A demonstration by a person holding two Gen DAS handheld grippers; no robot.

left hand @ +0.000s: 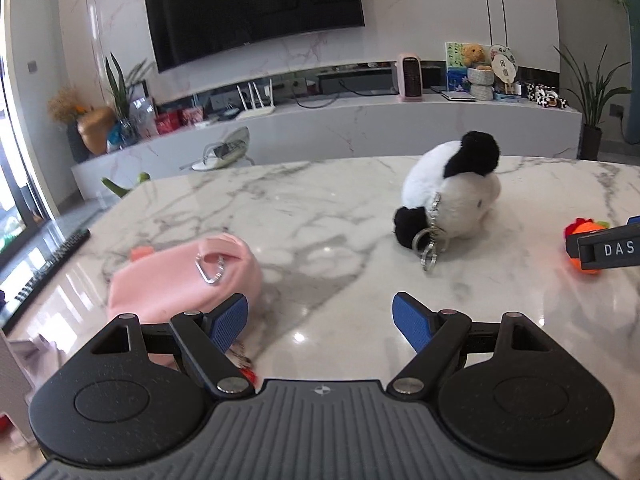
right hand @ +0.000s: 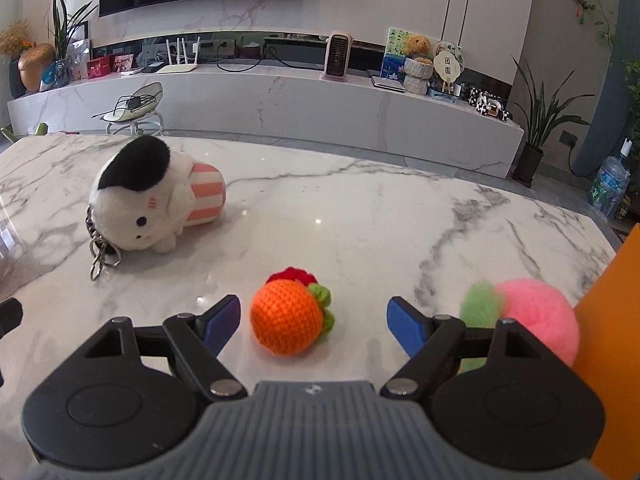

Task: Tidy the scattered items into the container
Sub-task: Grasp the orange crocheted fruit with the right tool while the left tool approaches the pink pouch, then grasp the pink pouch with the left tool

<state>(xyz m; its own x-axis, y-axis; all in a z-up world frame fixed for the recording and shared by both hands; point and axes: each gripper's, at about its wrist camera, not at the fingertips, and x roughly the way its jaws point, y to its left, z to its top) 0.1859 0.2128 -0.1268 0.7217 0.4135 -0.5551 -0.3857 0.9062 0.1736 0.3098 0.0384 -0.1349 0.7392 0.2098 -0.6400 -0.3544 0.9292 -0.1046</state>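
My left gripper (left hand: 320,320) stands open over the marble table (left hand: 280,208), nothing between its blue pads. A pink pouch (left hand: 180,284) with a metal clip lies just beyond its left finger. A white-and-black plush keychain (left hand: 448,192) lies further off to the right, also seen in the right wrist view as the plush (right hand: 136,208). My right gripper (right hand: 314,322) is open around a crocheted orange fruit (right hand: 286,318), which sits between the pads without touching them. A pink fluffy ball (right hand: 536,316) with a green tuft lies behind the right finger.
An orange container wall (right hand: 612,340) rises at the right edge of the right wrist view. The right gripper's finger (left hand: 608,248) shows at the right edge of the left wrist view. Beyond the table stand a TV console and a stool.
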